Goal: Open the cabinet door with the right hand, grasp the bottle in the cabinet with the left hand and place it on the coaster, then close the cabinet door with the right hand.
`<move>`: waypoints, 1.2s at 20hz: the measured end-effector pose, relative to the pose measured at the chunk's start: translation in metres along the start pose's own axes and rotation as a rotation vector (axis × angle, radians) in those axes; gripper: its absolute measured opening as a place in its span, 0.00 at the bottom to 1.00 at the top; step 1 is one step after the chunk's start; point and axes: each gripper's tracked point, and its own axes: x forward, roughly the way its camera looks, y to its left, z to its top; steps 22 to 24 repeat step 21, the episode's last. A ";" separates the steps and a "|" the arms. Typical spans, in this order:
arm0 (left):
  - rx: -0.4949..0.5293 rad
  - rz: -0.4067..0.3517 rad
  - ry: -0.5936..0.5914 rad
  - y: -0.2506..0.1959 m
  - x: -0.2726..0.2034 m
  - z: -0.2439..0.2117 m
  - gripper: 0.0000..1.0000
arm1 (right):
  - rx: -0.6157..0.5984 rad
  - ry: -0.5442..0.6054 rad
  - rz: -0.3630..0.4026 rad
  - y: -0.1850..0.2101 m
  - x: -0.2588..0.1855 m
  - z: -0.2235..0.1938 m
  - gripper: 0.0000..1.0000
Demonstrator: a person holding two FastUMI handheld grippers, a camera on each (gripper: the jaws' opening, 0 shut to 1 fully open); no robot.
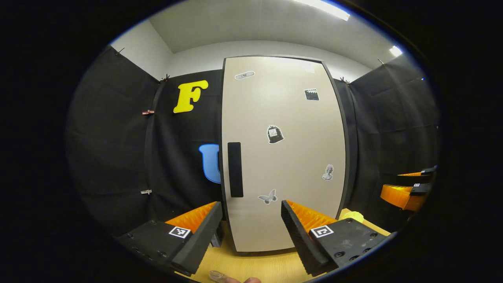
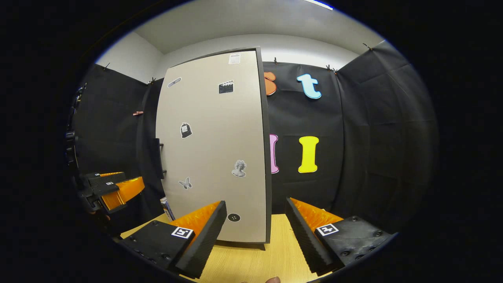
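Cabinet door (image 1: 283, 153) stood shut, flush on its front, in both gripper views; a tall, flat, stiff panel with small stickers, standing on the wooden table (image 1: 259, 267). It should swing on hinges at its right edge rather than lift, light to pull by my reckoning, though that was a guess. The one place to take hold looked to be the dark vertical handle (image 1: 235, 169) at the left edge, proud of the panel in the right gripper view. Bottle could not be made out; a shut door fits a bottle waiting inside as well as one taken out. A small yellow thing (image 1: 353, 215) lay by the cabinet's right foot, possibly the coaster, too small to tell. Left gripper (image 1: 251, 226) faced the door square on, fingers spread wide, holding nothing, handle up and left of them. Right gripper (image 2: 255, 226) hung near the door's right side, fingers likewise parted and bare, well apart from the handle.
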 end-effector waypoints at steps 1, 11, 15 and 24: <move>0.001 -0.003 0.000 -0.001 0.000 0.000 0.95 | 0.001 0.001 0.000 0.000 0.000 0.000 0.97; 0.014 -0.010 -0.001 -0.006 0.004 0.000 0.95 | 0.004 0.011 -0.001 -0.002 0.003 -0.004 0.98; 0.015 -0.013 0.002 -0.006 0.005 -0.001 0.95 | 0.002 0.009 -0.001 -0.002 0.004 -0.004 0.97; 0.022 -0.010 0.000 -0.008 0.007 0.000 0.95 | 0.002 0.010 0.001 -0.002 0.004 -0.004 0.98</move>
